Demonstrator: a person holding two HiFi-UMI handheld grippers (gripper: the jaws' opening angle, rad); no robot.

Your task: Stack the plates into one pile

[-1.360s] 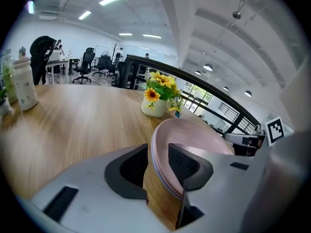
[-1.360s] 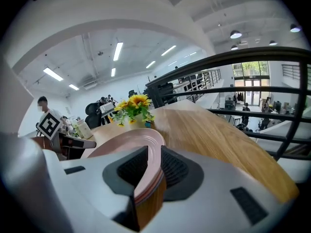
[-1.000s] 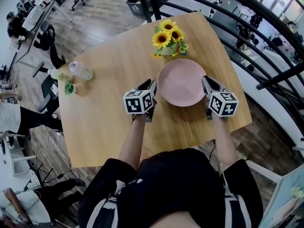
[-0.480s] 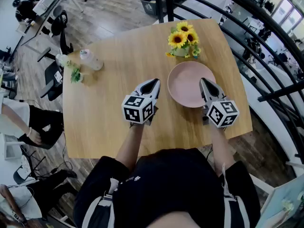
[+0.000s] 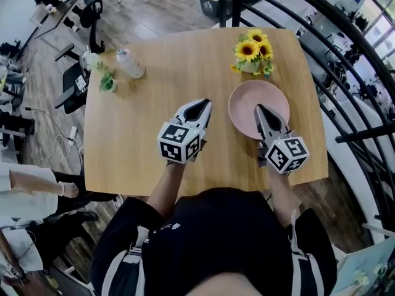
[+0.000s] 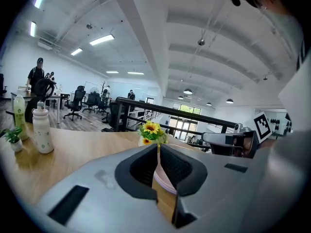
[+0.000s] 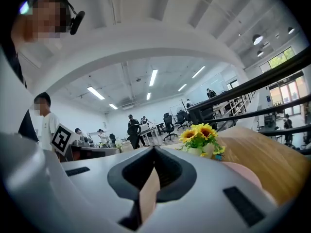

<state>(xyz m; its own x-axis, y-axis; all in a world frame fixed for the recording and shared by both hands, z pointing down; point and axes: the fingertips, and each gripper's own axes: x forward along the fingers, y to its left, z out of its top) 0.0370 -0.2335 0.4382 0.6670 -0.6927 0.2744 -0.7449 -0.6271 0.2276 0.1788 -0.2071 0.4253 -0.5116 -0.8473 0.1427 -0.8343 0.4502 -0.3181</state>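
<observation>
A pink plate (image 5: 247,100) lies on the wooden table (image 5: 142,134), at its right side near the sunflowers; I cannot tell whether more than one plate is piled there. My left gripper (image 5: 202,105) hovers left of the plate, apart from it, its jaws shut on nothing (image 6: 158,147). My right gripper (image 5: 260,110) hangs over the plate's near right part, jaws together and empty (image 7: 154,148). The plate's pink rim (image 7: 243,171) shows low at the right in the right gripper view.
A vase of sunflowers (image 5: 252,53) stands just behind the plate. A white bottle (image 5: 131,63), a second bottle (image 5: 92,60) and a small potted plant (image 5: 108,82) stand at the far left corner. A black railing (image 5: 345,73) runs along the table's right.
Both grippers have drawn back from the plate's left and right edges and risen. The left jaws, apart beside the plate a second ago, are now together. The plate stays on the table.
</observation>
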